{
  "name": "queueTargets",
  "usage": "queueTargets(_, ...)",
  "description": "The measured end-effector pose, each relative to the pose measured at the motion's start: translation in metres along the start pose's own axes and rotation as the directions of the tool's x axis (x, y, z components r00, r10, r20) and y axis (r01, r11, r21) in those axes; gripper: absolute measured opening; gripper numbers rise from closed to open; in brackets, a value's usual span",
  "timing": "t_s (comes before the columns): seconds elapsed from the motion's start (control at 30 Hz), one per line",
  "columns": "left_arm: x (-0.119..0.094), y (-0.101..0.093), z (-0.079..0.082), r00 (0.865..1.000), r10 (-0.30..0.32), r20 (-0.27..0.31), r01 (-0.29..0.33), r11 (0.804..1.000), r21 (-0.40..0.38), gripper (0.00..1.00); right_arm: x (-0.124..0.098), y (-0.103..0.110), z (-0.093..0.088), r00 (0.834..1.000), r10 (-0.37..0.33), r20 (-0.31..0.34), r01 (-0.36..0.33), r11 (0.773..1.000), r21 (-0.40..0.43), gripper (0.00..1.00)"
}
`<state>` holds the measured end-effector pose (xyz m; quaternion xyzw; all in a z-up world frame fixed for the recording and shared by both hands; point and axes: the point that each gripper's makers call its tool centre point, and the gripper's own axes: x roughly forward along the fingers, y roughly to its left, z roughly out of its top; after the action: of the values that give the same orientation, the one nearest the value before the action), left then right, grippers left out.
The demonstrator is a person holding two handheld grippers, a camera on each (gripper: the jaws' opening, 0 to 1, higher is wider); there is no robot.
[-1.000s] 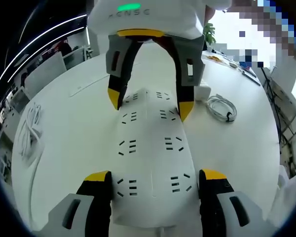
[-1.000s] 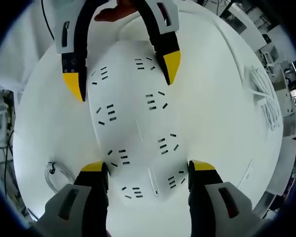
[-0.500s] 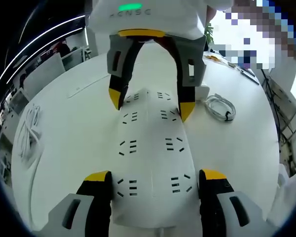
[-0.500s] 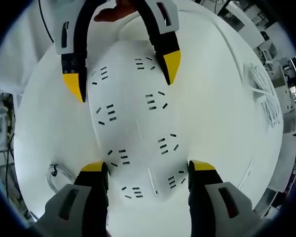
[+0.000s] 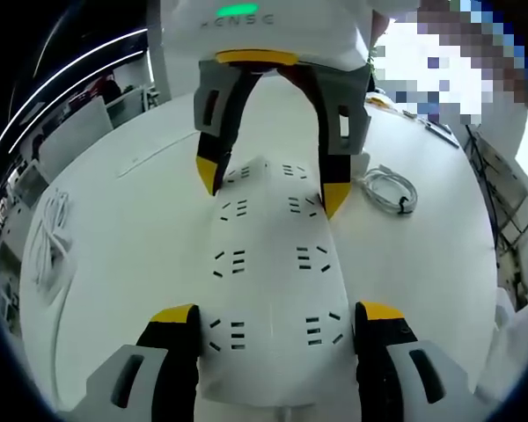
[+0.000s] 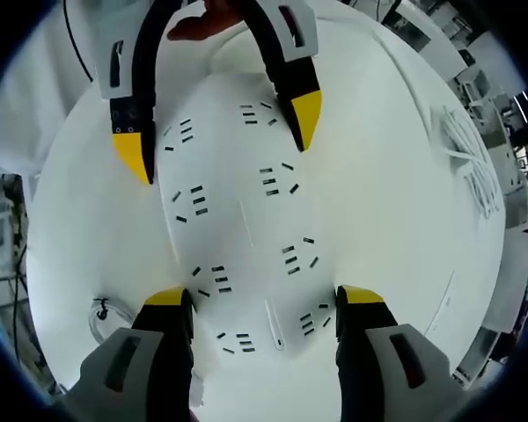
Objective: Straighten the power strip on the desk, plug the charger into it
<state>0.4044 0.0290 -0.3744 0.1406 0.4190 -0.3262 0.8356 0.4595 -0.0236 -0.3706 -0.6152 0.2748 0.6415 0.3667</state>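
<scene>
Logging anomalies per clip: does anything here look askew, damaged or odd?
Nothing looks damaged or spilled. The long white power strip lies flat on the white desk, one gripper straddling each end. A coiled white cable lies loose beside it, unplugged.

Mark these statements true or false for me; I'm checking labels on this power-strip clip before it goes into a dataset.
1. The white multi-socket power strip lies between the jaws of both grippers. True: the left gripper straddles one end and the right gripper the other.
2. A charger is already plugged into the strip. False: every socket in view is empty.
3. A coiled white cable lies on the round white desk beside the strip. True.
4. The grippers' fingertips are red. False: they are yellow.
5. The strip is lying on a dark wooden floor. False: it is over the white desk.
</scene>
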Motion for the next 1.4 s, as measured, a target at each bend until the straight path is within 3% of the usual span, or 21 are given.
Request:
queueTargets(0.6, 0.001, -0.005, 0.001, 1.000, -0.029, -0.008, 0.029, 0.999, 0.038, 0.72, -0.001, 0.003, -0.007, 1.000, -0.013, 0.025, 0.011, 0.997, 0.081, 0.64)
queueTargets(1.4, 0.000, -0.011, 0.002, 0.997, -0.072, -0.011, 0.073, 0.993, 0.095, 0.72, 0.000, 0.007, -0.015, 1.000, -0.020, -0.001, 0.020, 0.983, 0.182, 0.64)
